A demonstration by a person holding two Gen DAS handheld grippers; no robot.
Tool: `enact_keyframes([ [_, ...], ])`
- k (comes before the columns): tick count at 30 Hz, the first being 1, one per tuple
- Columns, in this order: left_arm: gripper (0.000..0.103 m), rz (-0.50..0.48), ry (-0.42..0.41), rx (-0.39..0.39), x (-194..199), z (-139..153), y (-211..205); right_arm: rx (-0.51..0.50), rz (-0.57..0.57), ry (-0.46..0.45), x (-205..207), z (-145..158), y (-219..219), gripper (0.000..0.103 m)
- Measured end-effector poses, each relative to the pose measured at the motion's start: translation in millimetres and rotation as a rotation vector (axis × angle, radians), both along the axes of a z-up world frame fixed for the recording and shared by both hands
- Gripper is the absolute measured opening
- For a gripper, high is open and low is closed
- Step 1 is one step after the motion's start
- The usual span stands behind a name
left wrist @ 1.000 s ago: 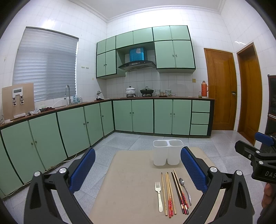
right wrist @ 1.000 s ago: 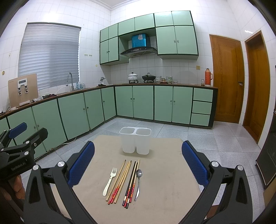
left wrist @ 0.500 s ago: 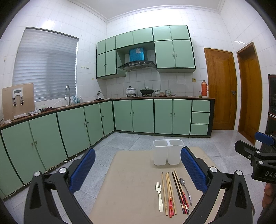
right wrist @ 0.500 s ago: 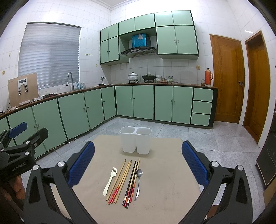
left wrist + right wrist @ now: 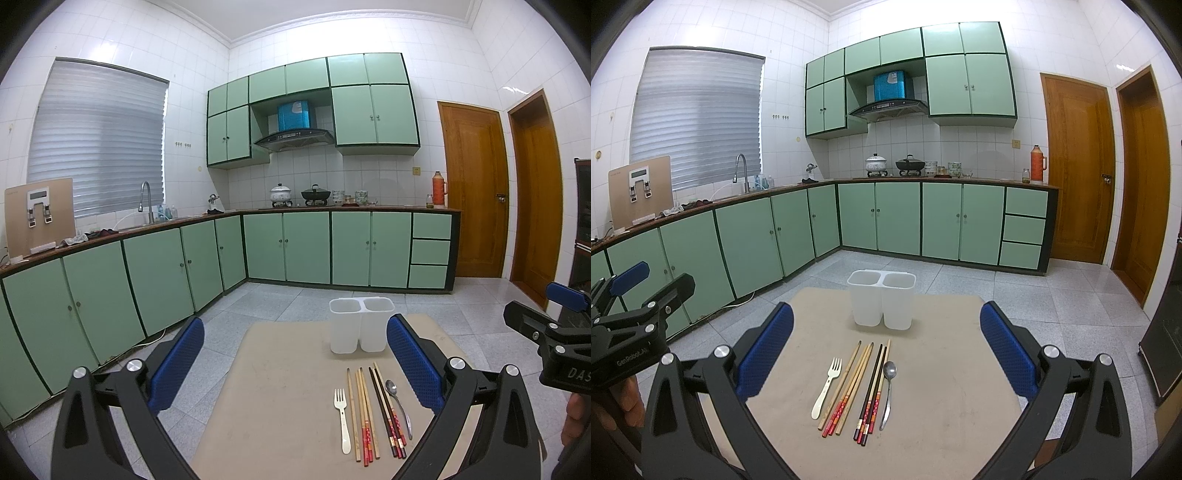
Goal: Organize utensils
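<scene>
Nothing is sorted yet: the fork (image 5: 827, 387), chopsticks (image 5: 857, 384) and spoon (image 5: 888, 391) lie in a row on the table (image 5: 953, 387) just before the empty two-compartment holder (image 5: 881, 304). Each hand-held gripper, left (image 5: 295, 360) and right (image 5: 886, 349), hovers wide open, holding nothing.

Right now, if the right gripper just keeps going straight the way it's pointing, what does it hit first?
Probably the white two-compartment holder, which stands upright between the open fingers of the right gripper, in its line. The utensil row, fork to spoon, lies lower on the table; depth is unclear.
</scene>
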State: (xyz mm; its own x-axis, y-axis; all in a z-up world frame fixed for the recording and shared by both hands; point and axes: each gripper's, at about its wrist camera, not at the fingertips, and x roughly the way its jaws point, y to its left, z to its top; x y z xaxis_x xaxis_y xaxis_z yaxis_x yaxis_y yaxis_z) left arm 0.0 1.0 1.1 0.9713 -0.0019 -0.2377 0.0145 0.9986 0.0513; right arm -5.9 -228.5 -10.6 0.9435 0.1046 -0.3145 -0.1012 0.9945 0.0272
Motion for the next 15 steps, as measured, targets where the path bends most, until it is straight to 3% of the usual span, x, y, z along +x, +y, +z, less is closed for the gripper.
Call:
enact_keyframes([
  [15,0.097,0.001,0.002,0.002,-0.7,-0.2,0.4,-0.001,-0.001,0.001,0.4,0.9,-1.2,0.098],
])
